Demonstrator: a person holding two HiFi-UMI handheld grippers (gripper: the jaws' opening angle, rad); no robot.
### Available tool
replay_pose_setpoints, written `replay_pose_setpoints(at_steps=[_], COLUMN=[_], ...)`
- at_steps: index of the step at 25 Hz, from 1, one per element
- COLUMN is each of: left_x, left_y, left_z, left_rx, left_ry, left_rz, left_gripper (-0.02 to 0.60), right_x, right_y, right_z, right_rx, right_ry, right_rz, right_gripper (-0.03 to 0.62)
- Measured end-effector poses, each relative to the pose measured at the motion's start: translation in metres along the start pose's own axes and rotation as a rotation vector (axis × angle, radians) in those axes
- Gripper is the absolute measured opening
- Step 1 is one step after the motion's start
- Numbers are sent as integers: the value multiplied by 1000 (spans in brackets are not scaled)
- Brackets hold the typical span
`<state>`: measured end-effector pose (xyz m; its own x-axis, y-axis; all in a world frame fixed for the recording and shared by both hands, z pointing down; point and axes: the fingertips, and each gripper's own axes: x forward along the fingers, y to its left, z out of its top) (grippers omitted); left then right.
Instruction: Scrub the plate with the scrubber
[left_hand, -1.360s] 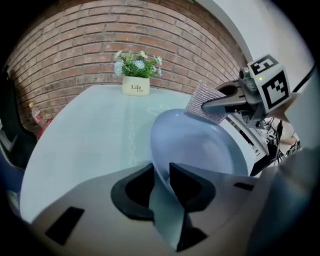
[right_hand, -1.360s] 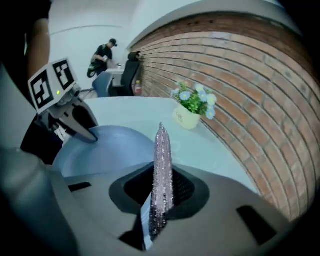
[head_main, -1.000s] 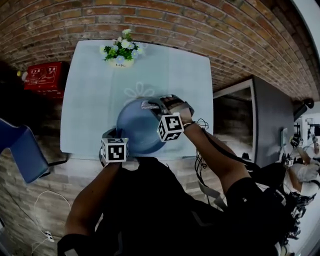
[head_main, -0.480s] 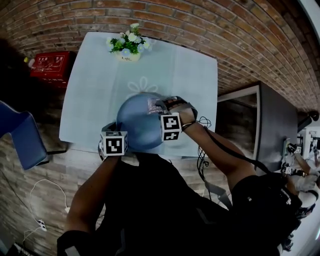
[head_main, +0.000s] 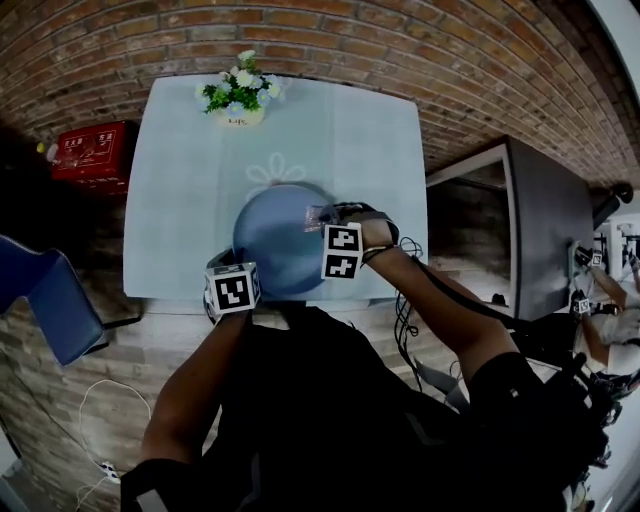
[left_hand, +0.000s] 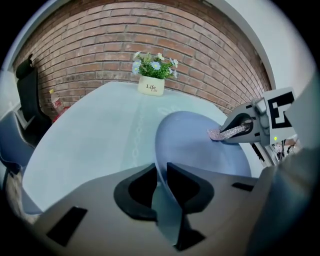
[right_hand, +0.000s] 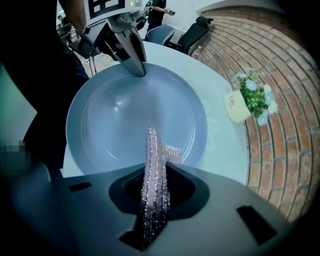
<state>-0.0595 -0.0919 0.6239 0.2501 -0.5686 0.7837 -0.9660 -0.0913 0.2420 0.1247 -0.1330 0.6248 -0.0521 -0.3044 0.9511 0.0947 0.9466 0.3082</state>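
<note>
**Head view.** We see the blue plate (head_main: 272, 245) on the pale counter (head_main: 180, 190), at the counter's 6 o'clock edge. The left tool (head_main: 222, 262) meets the plate rim at 7 o'clock. The right tool (head_main: 316, 214) reaches over the rim at 2 o'clock, with the scrubber (head_main: 310, 213) at its tip. A flower pot (head_main: 237, 100) stands at 12 o'clock from the plate, well apart from it. A red box (head_main: 90, 150) lies off the counter at 9 o'clock. From here we cannot read how either tool's jaws stand.

**Left gripper view.** This view settles the left tool. The plate rim runs between its two jaws, which have just been closing and now stand narrow, pinching the rim. At 2 o'clock the glittery pinkish scrubber appears to rest its tip on the plate's inner face.

**Right gripper view.** This view settles the right tool. Its jaws are clamped on the scrubber, which rises from between them as a thin upright strip. The strip's free end reaches over the plate's near rim. The left tool grips the far rim at 12 o'clock. Only here do we see the whole hollow of the plate.
</note>
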Motion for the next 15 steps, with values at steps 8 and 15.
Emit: replay_pose_setpoints(at_steps=[8, 15], left_x=[0, 1], left_y=[1, 0], left_z=[0, -1], left_rx=[-20, -4], left_ry=[0, 18], left_rz=[-4, -30], left_gripper=[72, 72], right_x=[-8, -17], right_y=[25, 44], right_z=[-6, -5], right_rx=[180, 339], right_ry=[37, 33], right_rz=[78, 116], right_gripper=[66, 66])
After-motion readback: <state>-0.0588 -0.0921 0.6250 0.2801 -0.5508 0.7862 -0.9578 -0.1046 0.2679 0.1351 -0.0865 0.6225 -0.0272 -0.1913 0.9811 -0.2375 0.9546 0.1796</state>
